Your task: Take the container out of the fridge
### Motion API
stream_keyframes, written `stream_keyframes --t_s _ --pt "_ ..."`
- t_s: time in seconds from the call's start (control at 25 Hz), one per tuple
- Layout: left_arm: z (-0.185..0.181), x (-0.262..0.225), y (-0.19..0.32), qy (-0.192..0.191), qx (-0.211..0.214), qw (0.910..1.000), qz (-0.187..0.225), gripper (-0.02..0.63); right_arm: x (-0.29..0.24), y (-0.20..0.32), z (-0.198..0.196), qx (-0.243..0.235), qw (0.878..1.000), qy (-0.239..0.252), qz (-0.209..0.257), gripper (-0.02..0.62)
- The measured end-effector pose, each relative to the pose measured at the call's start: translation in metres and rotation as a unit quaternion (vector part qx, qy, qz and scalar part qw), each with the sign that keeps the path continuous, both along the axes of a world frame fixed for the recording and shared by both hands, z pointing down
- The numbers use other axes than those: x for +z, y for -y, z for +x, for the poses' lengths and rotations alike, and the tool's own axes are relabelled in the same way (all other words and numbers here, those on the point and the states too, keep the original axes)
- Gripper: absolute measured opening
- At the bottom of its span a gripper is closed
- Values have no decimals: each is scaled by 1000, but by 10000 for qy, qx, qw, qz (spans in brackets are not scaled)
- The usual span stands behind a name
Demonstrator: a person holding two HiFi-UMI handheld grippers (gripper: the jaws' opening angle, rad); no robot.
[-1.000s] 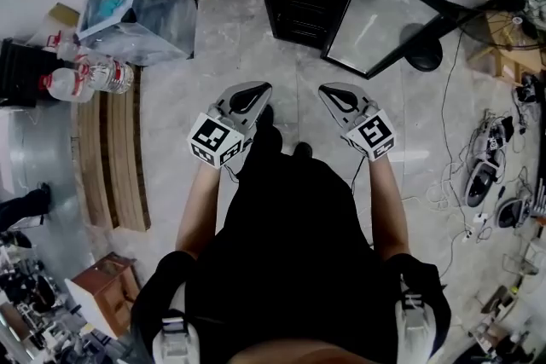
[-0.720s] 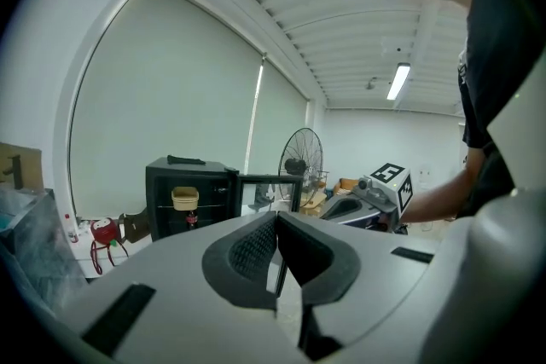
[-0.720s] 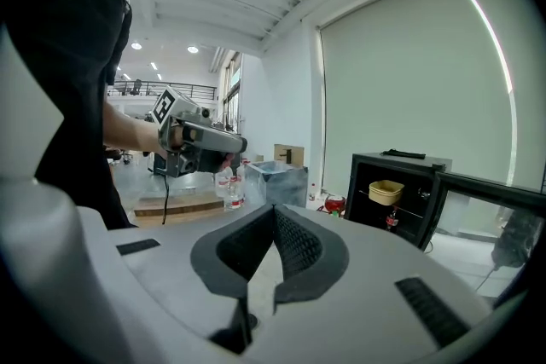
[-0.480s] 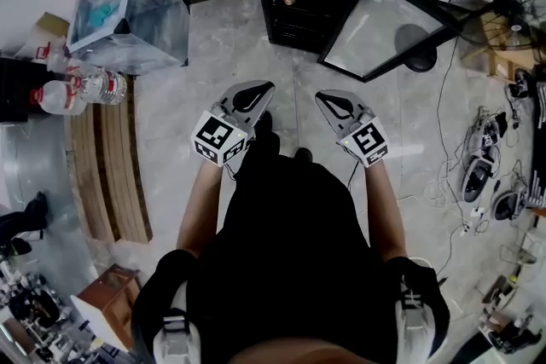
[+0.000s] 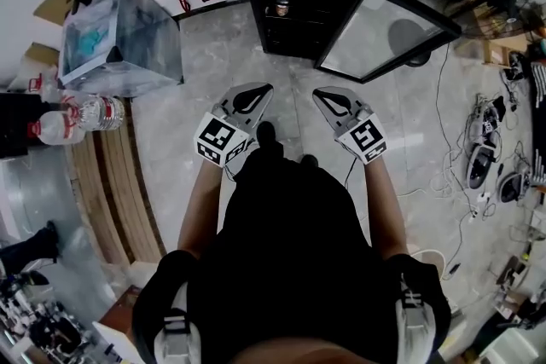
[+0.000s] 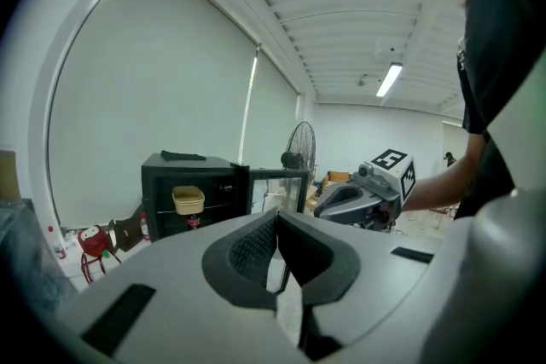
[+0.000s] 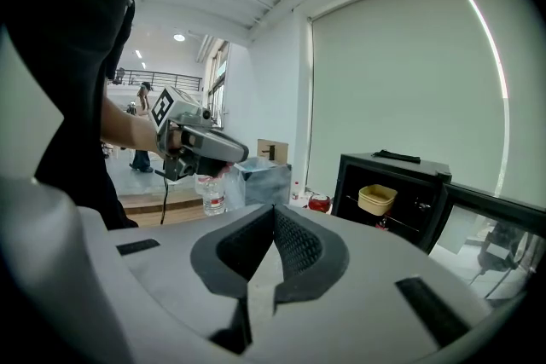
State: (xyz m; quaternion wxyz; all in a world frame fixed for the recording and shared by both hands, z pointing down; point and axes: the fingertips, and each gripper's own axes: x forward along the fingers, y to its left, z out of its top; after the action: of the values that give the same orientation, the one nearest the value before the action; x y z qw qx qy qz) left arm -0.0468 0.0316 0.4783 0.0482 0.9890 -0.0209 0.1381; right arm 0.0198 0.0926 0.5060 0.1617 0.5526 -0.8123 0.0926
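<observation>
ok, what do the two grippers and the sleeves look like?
Left claw and right claw match: light grey shells, black ribbed pads, each with a white cube of black square markers at the rear. Black short-sleeved top, forearms bare.

Person standing, seen from above. The grey plastic left gripper (image 5: pixel 253 91) and the grey plastic right gripper (image 5: pixel 325 95) are held out low in front of the torso, side by side and apart, noses angled slightly towards each other. Each gripper's own view shows its dark ribbed pads (image 6: pixel 254 250) meeting at the tips — nothing between them. The bare left forearm (image 5: pixel 200 213) and bare right forearm (image 5: pixel 386 213) run nearly parallel, and a black-and-white marker cube (image 5: pixel 219 141) sits at each wrist.
</observation>
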Motion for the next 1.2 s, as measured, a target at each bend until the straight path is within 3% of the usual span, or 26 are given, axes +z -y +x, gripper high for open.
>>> stream_keyframes --t_s 0.48,1.2 --pt "14 2 45 8 402 9992 -48 21 3 45 12 393 9992 -37 9 -2" --pt "-17 10 121 78 512 9986 -136 21 8 117 -13 595 9982 -39 9 -2"
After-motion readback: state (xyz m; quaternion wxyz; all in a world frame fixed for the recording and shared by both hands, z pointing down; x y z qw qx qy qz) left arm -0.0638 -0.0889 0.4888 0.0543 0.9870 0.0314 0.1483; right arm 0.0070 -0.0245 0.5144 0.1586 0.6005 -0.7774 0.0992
